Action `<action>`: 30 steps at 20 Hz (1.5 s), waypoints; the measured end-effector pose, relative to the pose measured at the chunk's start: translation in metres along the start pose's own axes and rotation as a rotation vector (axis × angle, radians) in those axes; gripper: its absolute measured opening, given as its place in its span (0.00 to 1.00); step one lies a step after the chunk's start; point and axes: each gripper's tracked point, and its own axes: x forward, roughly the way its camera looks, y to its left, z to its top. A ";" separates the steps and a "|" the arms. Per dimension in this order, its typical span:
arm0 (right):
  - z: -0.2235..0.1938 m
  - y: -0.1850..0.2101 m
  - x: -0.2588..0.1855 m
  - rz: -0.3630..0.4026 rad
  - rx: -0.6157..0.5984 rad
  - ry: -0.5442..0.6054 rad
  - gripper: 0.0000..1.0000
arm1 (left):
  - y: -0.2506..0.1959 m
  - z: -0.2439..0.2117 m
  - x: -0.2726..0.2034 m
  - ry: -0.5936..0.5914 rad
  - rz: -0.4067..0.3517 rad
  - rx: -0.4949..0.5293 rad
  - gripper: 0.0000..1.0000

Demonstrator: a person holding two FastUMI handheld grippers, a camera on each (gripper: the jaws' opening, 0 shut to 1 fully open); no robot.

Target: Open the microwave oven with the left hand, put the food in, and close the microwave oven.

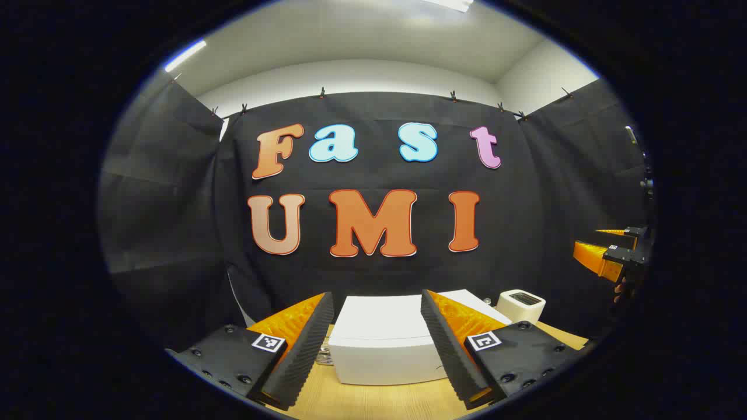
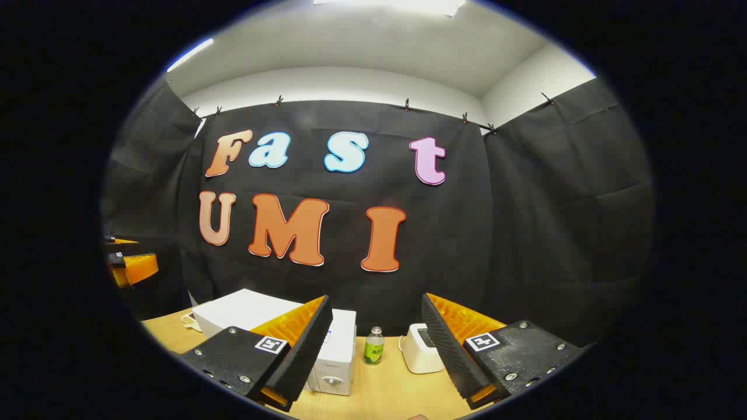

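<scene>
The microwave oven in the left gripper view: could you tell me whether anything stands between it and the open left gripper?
Nothing visible does: the microwave oven sits straight ahead of the left gripper on the table.

White microwave oven, door closed, on table

Left tool and right tool, both agape
</scene>
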 end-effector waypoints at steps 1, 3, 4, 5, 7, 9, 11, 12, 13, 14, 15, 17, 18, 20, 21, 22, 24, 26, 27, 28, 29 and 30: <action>0.000 0.003 0.005 0.008 -0.005 -0.004 0.95 | -0.001 0.004 0.005 -0.007 -0.002 -0.002 0.97; -0.003 0.010 0.018 0.018 -0.030 0.011 0.95 | 0.002 0.004 0.015 0.005 -0.001 -0.001 1.00; -0.003 0.013 0.023 0.018 -0.038 0.013 0.95 | 0.003 0.007 0.020 0.009 -0.008 -0.001 0.97; 0.000 0.015 0.030 0.018 -0.037 0.011 0.95 | 0.004 0.012 0.023 0.000 -0.013 -0.002 0.94; 0.005 0.026 0.044 0.026 -0.029 0.012 0.95 | 0.011 0.027 0.033 -0.036 -0.017 0.002 0.97; 0.018 0.039 0.050 0.052 -0.029 -0.015 0.96 | 0.018 0.040 0.039 -0.068 -0.008 -0.019 0.94; 0.029 0.045 0.047 0.068 -0.015 -0.055 0.95 | 0.015 0.043 0.041 -0.080 -0.013 -0.038 0.97; 0.027 0.045 0.047 0.068 -0.009 -0.056 0.99 | 0.015 0.042 0.041 -0.081 -0.015 -0.034 0.94; 0.026 0.043 0.046 0.062 -0.009 -0.058 0.98 | 0.015 0.043 0.044 -0.081 -0.015 -0.028 0.97; 0.026 0.039 0.046 0.051 -0.004 -0.059 0.95 | 0.012 0.041 0.047 -0.068 -0.026 -0.024 0.94; 0.026 0.034 0.046 0.043 0.009 -0.056 0.97 | 0.007 0.036 0.052 -0.053 -0.035 -0.014 0.94; 0.023 0.024 0.043 0.037 0.032 -0.043 0.96 | 0.000 0.038 0.054 -0.051 -0.043 0.005 0.94; 0.022 0.018 0.042 0.030 0.031 -0.039 0.96 | -0.003 0.038 0.056 -0.050 -0.049 0.011 0.96; 0.018 0.000 0.040 -0.003 0.015 -0.025 0.94 | -0.016 0.030 0.057 -0.038 -0.052 0.007 1.00; 0.016 -0.008 0.036 -0.019 0.016 -0.016 0.94 | -0.024 0.026 0.054 -0.027 -0.053 0.001 0.94; 0.014 -0.015 0.034 -0.032 0.022 -0.004 0.94 | -0.029 0.021 0.052 -0.015 -0.053 0.002 0.94; 0.010 -0.029 0.025 -0.053 0.038 0.000 0.94 | -0.038 0.016 0.050 -0.021 -0.052 0.015 0.94; 0.002 -0.041 0.019 -0.068 0.042 0.013 0.94 | -0.049 0.007 0.049 -0.015 -0.045 0.005 0.94; -0.004 -0.048 0.015 -0.073 0.040 0.026 0.94 | -0.055 0.000 0.048 -0.005 -0.041 -0.013 0.97; -0.007 -0.052 0.012 -0.077 0.038 0.032 0.94 | -0.064 -0.004 0.048 0.001 -0.052 -0.032 1.00; -0.009 -0.056 0.009 -0.081 0.038 0.038 0.94 | -0.071 -0.008 0.047 0.006 -0.054 -0.039 1.00; -0.011 -0.059 0.007 -0.081 0.042 0.036 0.96 | -0.077 -0.013 0.047 0.009 -0.057 -0.040 0.98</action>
